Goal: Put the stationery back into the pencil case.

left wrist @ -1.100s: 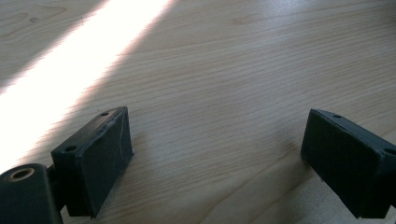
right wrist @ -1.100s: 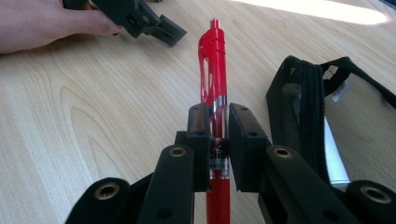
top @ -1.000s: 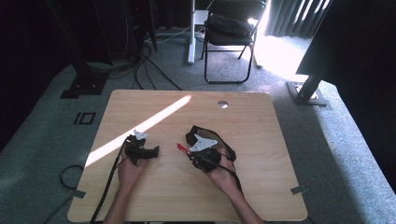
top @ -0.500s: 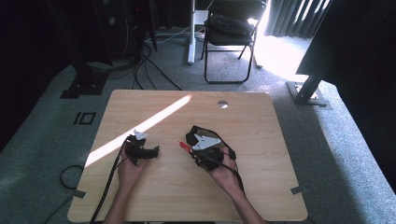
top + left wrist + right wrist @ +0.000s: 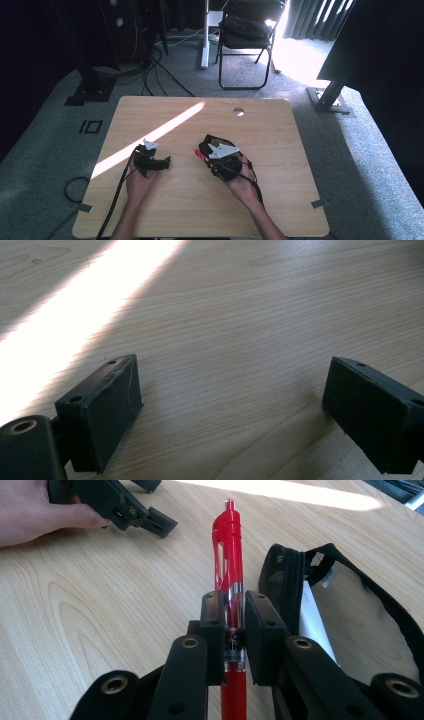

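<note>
Gleaming red pen, seemingly clear-barrelled, clicker-topped.

The print on the red pen is hidden between the pads; nothing is legible.

Pen red w/ clear midsection; pouch black; table light wood grain; grippers black.

Both forearms reach in from the near edge. The left hand holds the left gripper low, jaws spread wide, nothing between them. To its right, the right gripper is clamped tight, pads pressing from both sides, right hand gripping behind it.
</note>
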`<control>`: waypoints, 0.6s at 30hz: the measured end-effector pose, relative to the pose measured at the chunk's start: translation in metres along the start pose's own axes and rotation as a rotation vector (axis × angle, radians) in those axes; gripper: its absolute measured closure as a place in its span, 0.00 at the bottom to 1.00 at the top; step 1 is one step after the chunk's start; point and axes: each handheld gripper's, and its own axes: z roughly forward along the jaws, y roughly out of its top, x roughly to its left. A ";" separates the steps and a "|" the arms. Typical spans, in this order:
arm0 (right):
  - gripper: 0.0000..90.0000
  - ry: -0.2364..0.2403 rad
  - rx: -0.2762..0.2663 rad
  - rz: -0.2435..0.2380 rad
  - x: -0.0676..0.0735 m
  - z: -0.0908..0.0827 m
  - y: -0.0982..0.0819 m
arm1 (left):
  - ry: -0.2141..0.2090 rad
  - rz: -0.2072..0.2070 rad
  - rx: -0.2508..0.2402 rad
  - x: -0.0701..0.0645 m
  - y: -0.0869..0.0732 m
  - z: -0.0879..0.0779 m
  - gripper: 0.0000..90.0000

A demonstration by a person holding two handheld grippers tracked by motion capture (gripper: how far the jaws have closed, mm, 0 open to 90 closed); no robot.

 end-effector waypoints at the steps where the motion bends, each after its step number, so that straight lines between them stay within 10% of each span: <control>1: 0.89 -0.001 -0.002 0.002 -0.001 0.000 0.000 | 0.000 0.000 0.000 0.000 0.000 0.000 0.10; 18: 0.89 -0.019 -0.010 0.021 -0.008 -0.006 -0.003 | 0.000 0.000 0.000 0.000 0.000 0.000 0.10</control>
